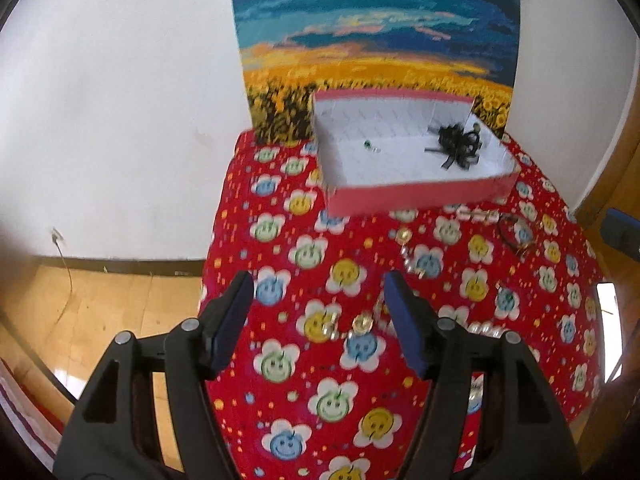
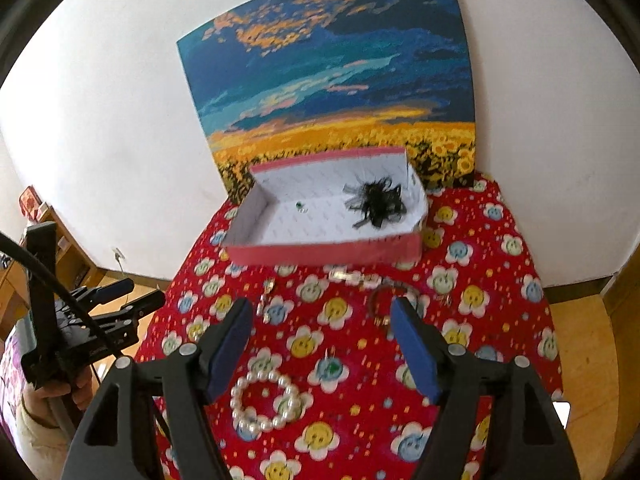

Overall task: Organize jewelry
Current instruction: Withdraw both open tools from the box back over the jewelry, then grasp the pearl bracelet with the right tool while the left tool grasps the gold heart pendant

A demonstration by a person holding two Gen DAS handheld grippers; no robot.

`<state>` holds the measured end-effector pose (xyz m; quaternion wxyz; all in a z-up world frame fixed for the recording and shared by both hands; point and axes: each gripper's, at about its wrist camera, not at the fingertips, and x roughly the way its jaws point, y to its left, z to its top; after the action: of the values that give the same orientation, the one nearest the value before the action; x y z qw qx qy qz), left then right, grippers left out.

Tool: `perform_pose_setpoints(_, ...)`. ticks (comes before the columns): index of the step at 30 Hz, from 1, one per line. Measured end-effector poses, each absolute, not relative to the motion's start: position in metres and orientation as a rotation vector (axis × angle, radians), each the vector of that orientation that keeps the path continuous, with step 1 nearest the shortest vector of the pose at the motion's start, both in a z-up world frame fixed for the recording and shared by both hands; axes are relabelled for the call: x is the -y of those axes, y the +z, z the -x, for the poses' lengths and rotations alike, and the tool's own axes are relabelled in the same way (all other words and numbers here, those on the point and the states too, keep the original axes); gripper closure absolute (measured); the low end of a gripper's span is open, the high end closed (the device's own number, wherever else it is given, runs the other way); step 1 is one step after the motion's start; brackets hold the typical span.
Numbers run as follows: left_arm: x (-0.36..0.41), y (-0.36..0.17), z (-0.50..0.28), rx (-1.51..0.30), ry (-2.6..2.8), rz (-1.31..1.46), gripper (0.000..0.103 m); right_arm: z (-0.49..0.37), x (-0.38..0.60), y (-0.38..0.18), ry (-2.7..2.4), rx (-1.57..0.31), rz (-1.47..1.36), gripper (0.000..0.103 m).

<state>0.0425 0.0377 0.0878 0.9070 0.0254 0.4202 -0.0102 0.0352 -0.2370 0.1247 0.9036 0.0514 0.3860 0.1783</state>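
Observation:
A pink box [image 1: 420, 194] with a white inside stands at the back of the table; it also shows in the right wrist view [image 2: 328, 254]. In it lie a black frilly piece [image 1: 456, 146] [image 2: 378, 200] and a small green stud [image 1: 367, 145] [image 2: 299, 205]. My left gripper [image 1: 318, 290] is open and empty above gold earrings [image 1: 360, 326]. My right gripper [image 2: 322, 316] is open and empty, above and behind a pearl bracelet [image 2: 266, 402]. A dark bangle [image 1: 516, 232] [image 2: 386, 300], a silver clasp piece [image 2: 352, 276] and a drop earring [image 2: 266, 300] lie loose on the cloth.
The table has a red smiley-flower cloth [image 1: 280, 400] [image 2: 480, 320]. A sunflower painting [image 1: 376, 40] [image 2: 332, 80] leans on the white wall behind the box. Wooden floor [image 1: 100, 320] lies left of the table's edge. The left gripper [image 2: 100, 312] shows at the right wrist view's left.

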Motion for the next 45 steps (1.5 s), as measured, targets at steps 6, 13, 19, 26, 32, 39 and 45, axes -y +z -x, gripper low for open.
perform_pose_setpoints(6, -0.049, 0.066, -0.033, -0.902, -0.008, -0.011, 0.043, -0.015, 0.230, 0.104, 0.379, -0.824, -0.086, 0.029)
perform_pose_setpoints(13, -0.055, 0.050, -0.020, -0.923, -0.012, 0.016, 0.042, 0.000, 0.217, 0.072, 0.389, -0.874, -0.069, 0.029)
perform_pose_setpoints(19, -0.058, 0.041, -0.013, -0.928, 0.006, 0.008, 0.042, 0.002, 0.204, 0.043, 0.401, -0.930, -0.072, 0.029)
perform_pose_setpoints(26, -0.061, 0.030, -0.014, -0.944, 0.007, -0.001, 0.040, -0.006, 0.193, 0.018, 0.364, -0.962, -0.033, 0.029)
perform_pose_setpoints(32, -0.059, 0.021, -0.019, -0.961, -0.005, 0.000, 0.039, -0.011, 0.185, 0.008, 0.328, -0.962, 0.013, 0.038)
perform_pose_setpoints(39, -0.048, 0.014, -0.030, -0.962, -0.045, -0.024, 0.039, -0.013, 0.173, 0.003, 0.298, -0.927, 0.118, 0.040)
perform_pose_setpoints(45, -0.035, 0.005, -0.044, -0.976, -0.109, -0.037, 0.040, -0.011, 0.173, 0.002, 0.281, -0.892, 0.132, 0.062)
